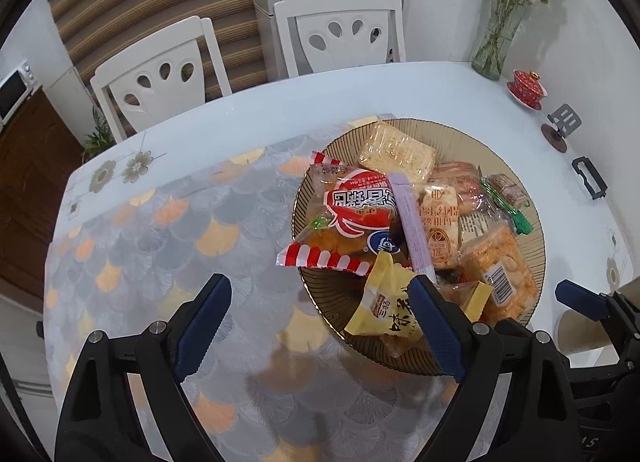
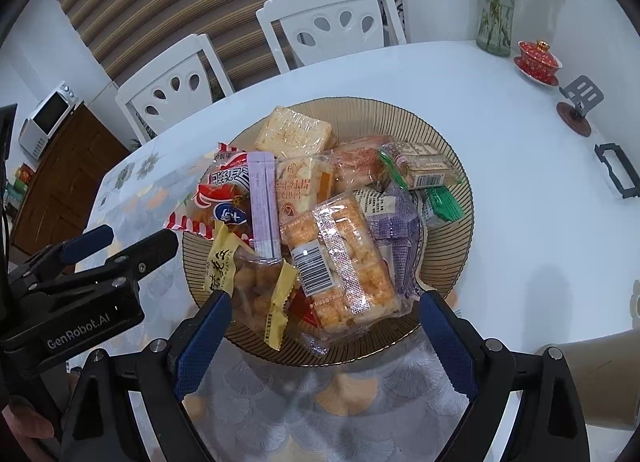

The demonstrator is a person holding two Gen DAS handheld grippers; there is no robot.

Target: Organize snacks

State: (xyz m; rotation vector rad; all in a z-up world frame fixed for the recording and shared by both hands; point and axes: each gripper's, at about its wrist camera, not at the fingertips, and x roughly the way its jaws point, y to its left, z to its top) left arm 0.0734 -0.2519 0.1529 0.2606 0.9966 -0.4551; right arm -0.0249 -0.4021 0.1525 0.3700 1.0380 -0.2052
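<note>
An amber ribbed glass plate (image 1: 500, 149) (image 2: 440, 262) holds several wrapped snacks. Among them are a red-and-white striped pack (image 1: 352, 217) (image 2: 224, 197), a lilac stick (image 1: 412, 221) (image 2: 262, 205), a yellow peanut pack (image 1: 384, 306) (image 2: 256, 290), an orange cracker pack (image 1: 500, 262) (image 2: 344, 262) and a toast pack (image 1: 396, 153) (image 2: 296, 133). My left gripper (image 1: 320, 283) (image 2: 140, 234) hovers open over the plate's near left rim, holding nothing. My right gripper (image 2: 325, 298) is open above the plate's near edge, its jaws either side of the cracker pack without touching it.
The plate rests partly on a fan-patterned mat (image 1: 180, 229) on a white table (image 2: 500, 109). A glass vase (image 2: 496, 25), a red lidded cup (image 2: 538, 59), a small stand (image 2: 580, 101) and a black frame (image 2: 618, 175) stand at the right. Two white chairs (image 1: 340, 33) are behind.
</note>
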